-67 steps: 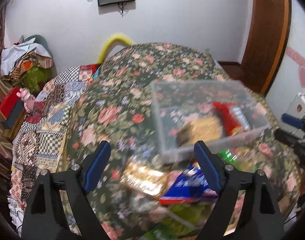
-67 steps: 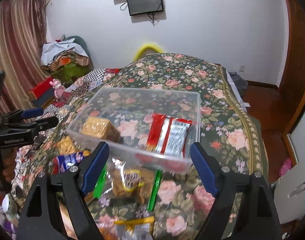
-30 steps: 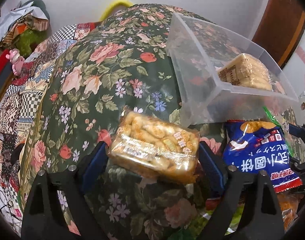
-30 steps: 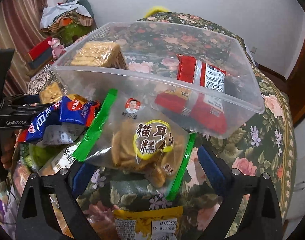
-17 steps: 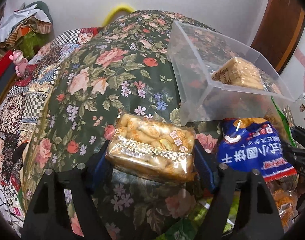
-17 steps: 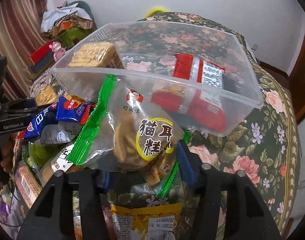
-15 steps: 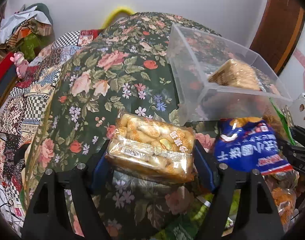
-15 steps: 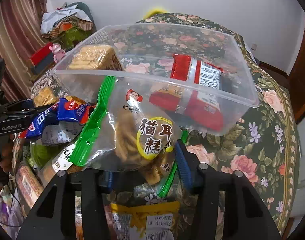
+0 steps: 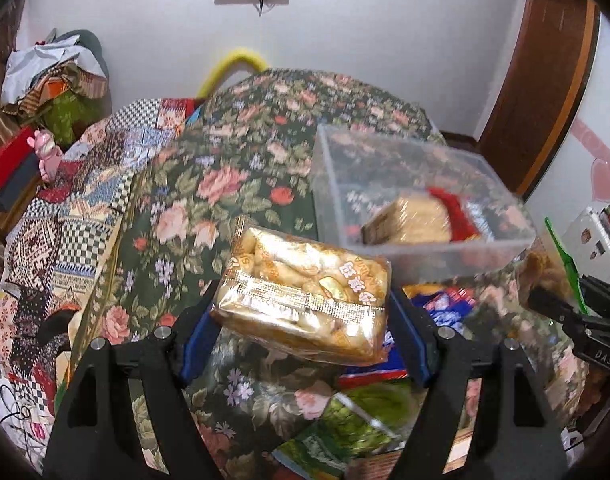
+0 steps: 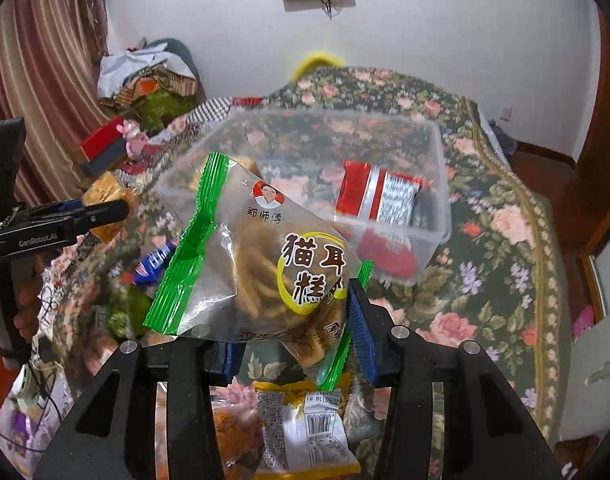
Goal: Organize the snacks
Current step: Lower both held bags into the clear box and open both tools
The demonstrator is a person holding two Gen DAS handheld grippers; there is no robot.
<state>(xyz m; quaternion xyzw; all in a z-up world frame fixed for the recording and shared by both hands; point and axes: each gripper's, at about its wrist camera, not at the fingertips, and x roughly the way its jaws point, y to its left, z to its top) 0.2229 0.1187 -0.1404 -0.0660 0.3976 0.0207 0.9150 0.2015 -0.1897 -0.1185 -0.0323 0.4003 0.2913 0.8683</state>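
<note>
My left gripper is shut on a golden pack of biscuits and holds it above the floral cloth, left of and in front of the clear plastic box. The box holds a biscuit block and a red-and-silver packet. My right gripper is shut on a clear bag with green edges full of brown twisted snacks, lifted in front of the box. The left gripper with its pack shows in the right wrist view.
Loose snacks lie on the floral cloth in front of the box: a blue packet, a green packet, a yellow-edged packet. A patchwork quilt hangs at the left. Clutter is piled by the far wall.
Both grippers have risen with their packs. The golden pack and the green-edged bag are off the cloth and higher, and the box looks farther below.
</note>
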